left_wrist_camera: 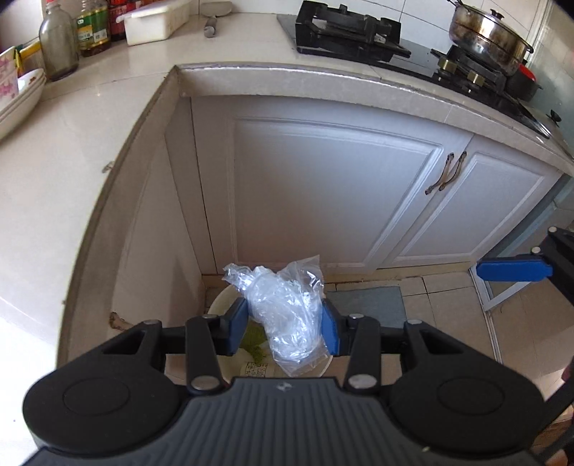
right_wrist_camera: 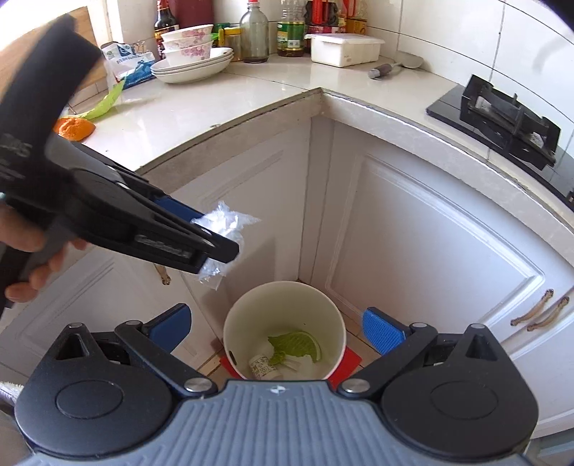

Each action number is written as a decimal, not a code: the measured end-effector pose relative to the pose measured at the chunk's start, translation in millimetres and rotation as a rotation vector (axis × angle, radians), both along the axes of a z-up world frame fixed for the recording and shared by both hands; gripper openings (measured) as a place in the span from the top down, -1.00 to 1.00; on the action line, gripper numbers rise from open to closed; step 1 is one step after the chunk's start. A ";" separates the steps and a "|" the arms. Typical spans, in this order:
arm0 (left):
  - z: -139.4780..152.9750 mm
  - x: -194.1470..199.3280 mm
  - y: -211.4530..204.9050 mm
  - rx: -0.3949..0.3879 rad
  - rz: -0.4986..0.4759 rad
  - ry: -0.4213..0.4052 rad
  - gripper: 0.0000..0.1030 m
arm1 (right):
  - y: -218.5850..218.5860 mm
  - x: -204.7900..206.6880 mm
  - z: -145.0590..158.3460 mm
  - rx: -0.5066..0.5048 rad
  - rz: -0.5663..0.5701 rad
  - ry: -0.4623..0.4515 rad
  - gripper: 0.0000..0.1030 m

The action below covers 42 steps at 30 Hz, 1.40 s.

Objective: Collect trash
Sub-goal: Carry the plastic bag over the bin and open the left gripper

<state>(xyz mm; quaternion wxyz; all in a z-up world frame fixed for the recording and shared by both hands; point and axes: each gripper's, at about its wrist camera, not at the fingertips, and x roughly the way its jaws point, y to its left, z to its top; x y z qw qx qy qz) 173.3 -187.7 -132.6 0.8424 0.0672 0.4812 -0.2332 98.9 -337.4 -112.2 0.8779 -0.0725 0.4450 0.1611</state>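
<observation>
My left gripper (left_wrist_camera: pixel 285 328) is shut on a crumpled clear plastic bag (left_wrist_camera: pixel 283 308) and holds it above the white trash bin (left_wrist_camera: pixel 219 304) on the floor in the cabinet corner. In the right wrist view the left gripper (right_wrist_camera: pixel 219 243) holds the plastic bag (right_wrist_camera: pixel 226 220) up and left of the trash bin (right_wrist_camera: pixel 283 322), which has green leaf scraps and paper inside. My right gripper (right_wrist_camera: pixel 276 326) is open and empty, its blue pads either side of the bin. One of its fingers (left_wrist_camera: pixel 509 269) shows in the left wrist view.
White cabinet doors (right_wrist_camera: pixel 430 258) form the corner behind the bin. On the counter (right_wrist_camera: pixel 201 104) lie an orange peel (right_wrist_camera: pixel 75 128) and a green scrap (right_wrist_camera: pixel 104 102), with stacked bowls (right_wrist_camera: pixel 190 61), bottles and a white box. A gas stove (left_wrist_camera: pixel 348 28) and steel pot (left_wrist_camera: pixel 491 32) are at the right.
</observation>
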 end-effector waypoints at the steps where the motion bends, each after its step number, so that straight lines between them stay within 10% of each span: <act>1: -4.4 2.2 -4.2 0.006 -0.003 0.001 0.18 | -3.2 -1.3 -0.5 -0.002 -0.011 0.002 -1.00; 17: -108.9 41.2 -56.9 0.101 0.011 0.086 0.16 | -43.9 -7.1 -13.0 0.015 -0.146 0.034 -1.00; 21: -123.3 47.0 -63.6 0.154 0.018 0.090 -0.63 | -51.3 -8.5 -15.0 0.013 -0.170 0.043 -1.00; 42: -41.4 25.2 -50.9 0.031 0.061 -0.036 -0.63 | -52.8 -6.9 -5.9 -0.008 -0.159 0.026 -1.00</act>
